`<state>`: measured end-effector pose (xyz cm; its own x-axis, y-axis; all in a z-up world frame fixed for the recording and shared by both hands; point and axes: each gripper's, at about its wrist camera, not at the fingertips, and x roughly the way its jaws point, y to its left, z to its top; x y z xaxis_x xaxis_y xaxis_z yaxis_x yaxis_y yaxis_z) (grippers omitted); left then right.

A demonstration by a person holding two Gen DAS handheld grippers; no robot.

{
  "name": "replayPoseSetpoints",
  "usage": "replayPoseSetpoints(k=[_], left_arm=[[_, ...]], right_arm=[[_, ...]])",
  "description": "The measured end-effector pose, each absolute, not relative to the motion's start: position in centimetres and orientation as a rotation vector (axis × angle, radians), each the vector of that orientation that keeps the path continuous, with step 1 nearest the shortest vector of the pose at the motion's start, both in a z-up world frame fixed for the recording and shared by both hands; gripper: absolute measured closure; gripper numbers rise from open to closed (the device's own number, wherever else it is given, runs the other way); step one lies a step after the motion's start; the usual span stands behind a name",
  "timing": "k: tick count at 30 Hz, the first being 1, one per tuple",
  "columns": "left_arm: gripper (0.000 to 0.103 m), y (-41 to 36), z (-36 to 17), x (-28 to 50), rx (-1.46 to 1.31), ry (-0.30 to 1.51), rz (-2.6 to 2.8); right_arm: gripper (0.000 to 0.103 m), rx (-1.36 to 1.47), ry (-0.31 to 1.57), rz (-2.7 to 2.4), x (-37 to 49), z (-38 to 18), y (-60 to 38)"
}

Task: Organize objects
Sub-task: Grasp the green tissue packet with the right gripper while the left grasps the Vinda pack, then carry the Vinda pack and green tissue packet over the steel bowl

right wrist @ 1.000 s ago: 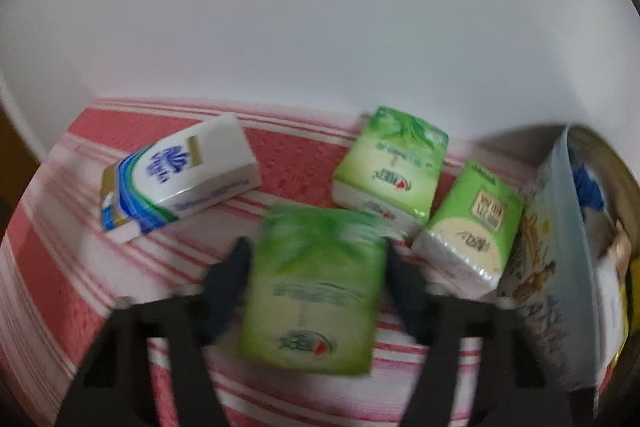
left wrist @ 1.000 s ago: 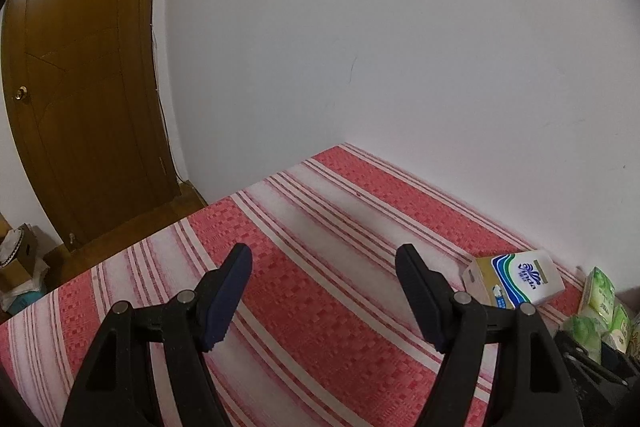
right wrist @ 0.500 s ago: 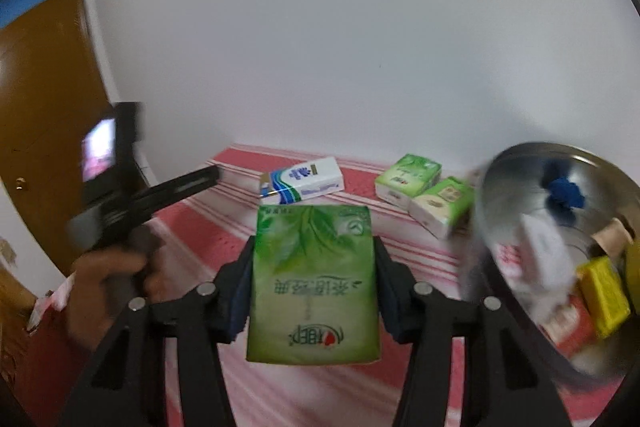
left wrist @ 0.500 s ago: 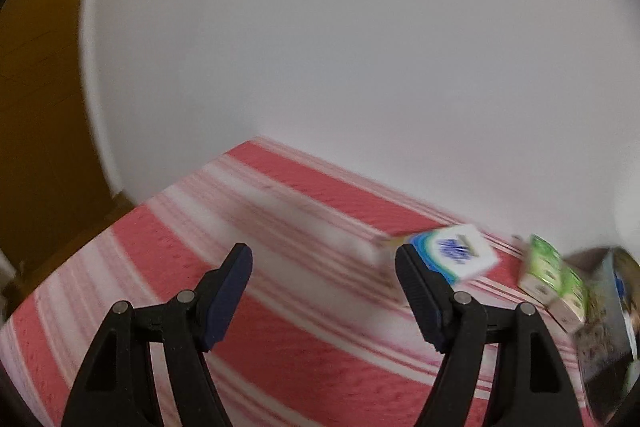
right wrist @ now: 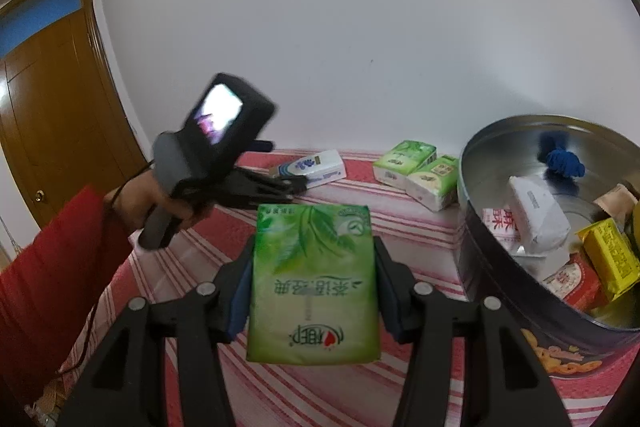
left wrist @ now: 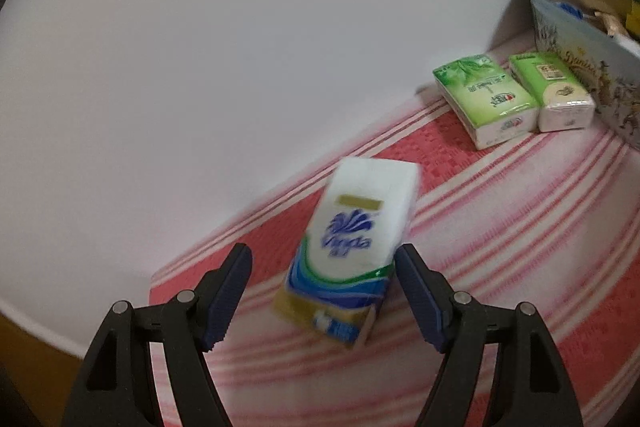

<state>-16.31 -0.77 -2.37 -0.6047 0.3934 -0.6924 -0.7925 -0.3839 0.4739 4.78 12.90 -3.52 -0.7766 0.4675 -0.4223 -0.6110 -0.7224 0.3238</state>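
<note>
Tissue packs are what is being sorted here, and the round metal tin (right wrist: 472, 187) off to the right of the right gripper (right wrist: 314, 283) looks like their destination. It is the biggest item: a shiny steel interior, a printed wall, already partly filled with wrapped snacks and a knot of blue yarn. Its rim is thin and hard, so a pack carried in low could catch on it and be knocked askew.

Next in size is the striped red-and-white cloth (left wrist: 520, 227) under everything, woven and slightly nubbly; I judge it grippy enough that a nudged pack would tip or drag the fabric rather than slide.

Between the right gripper's jaws sits a green tissue pack (right wrist: 312, 283), clamped on its two long sides, held up above the cloth. Its soft film wrapper is glossy, so the pack may squash or slip out downward if tilted steeply.

Ahead of the left gripper (left wrist: 322, 291), whose jaws stand wide apart and empty, lies the white and blue tissue pack (left wrist: 352, 247), flat on the cloth, its near end just between the fingertips. It sits closer to the right finger, so closing now could push it sideways.

Beyond it, to the right, two smaller green packs (left wrist: 484, 99) lie side by side against the tin.
</note>
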Motion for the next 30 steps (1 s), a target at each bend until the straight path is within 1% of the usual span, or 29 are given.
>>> replayPoseSetpoints(k=[1,4,6,7,8,9,10,11,15,17,20,23,30], left_arm=[[0.027,-0.2,-2.6,-16.8,-0.637,1.054,2.025],[0.027,0.6,-2.7,-18.2,-0.687,0.973,2.023],[0.027,0.5,-2.6,-19.6,-0.778,0.866,2.034],[0.027,0.1,-2.7,-20.4,-0.838,0.773,2.044],[0.029,-0.3,-2.7,-20.8,-0.868,0.716,2.05],[0.035,-0.7,-2.8,-21.1,-0.885,0.662,2.05],[0.045,-1.3,-2.9,-21.0,-0.896,0.588,2.05],[0.047,-1.4,-2.9,-20.9,-0.895,0.583,2.072],[0.047,-1.8,-2.7,-19.8,-0.923,0.588,2.213],[0.047,-2.3,-1.9,-18.6,-0.889,0.547,2.315],[0.047,-4.1,0.1,-16.4,-0.851,0.328,2.405],[0.047,-4.9,1.4,-13.2,-0.793,0.212,2.473],[0.047,-2.9,3.2,-4.6,-0.661,0.222,2.499]], right_arm=[[0.05,-0.417,0.606,2.434,4.8,-3.5,12.9],[0.05,-0.426,0.607,2.439,4.8,-3.1,11.7],[0.05,-0.432,0.608,2.443,4.8,-3.0,11.2],[0.05,-0.433,0.609,2.443,4.8,-3.0,11.2],[0.05,-0.435,0.611,2.441,4.8,-3.1,11.5],[0.05,-0.437,0.611,2.44,4.7,-3.1,11.5],[0.05,-0.437,0.612,2.438,4.8,-2.9,11.3],[0.05,-0.437,0.615,2.436,5.0,-2.8,11.0],[0.05,-0.429,0.641,2.418,5.4,-3.3,11.8],[0.05,-0.41,0.651,2.412,5.7,-3.1,11.8],[0.05,-0.379,0.653,2.41,6.2,-3.2,12.3],[0.05,-0.333,0.614,2.39,7.0,-2.7,11.9],[0.05,-0.195,0.539,2.283,11.4,-0.9,12.6]])
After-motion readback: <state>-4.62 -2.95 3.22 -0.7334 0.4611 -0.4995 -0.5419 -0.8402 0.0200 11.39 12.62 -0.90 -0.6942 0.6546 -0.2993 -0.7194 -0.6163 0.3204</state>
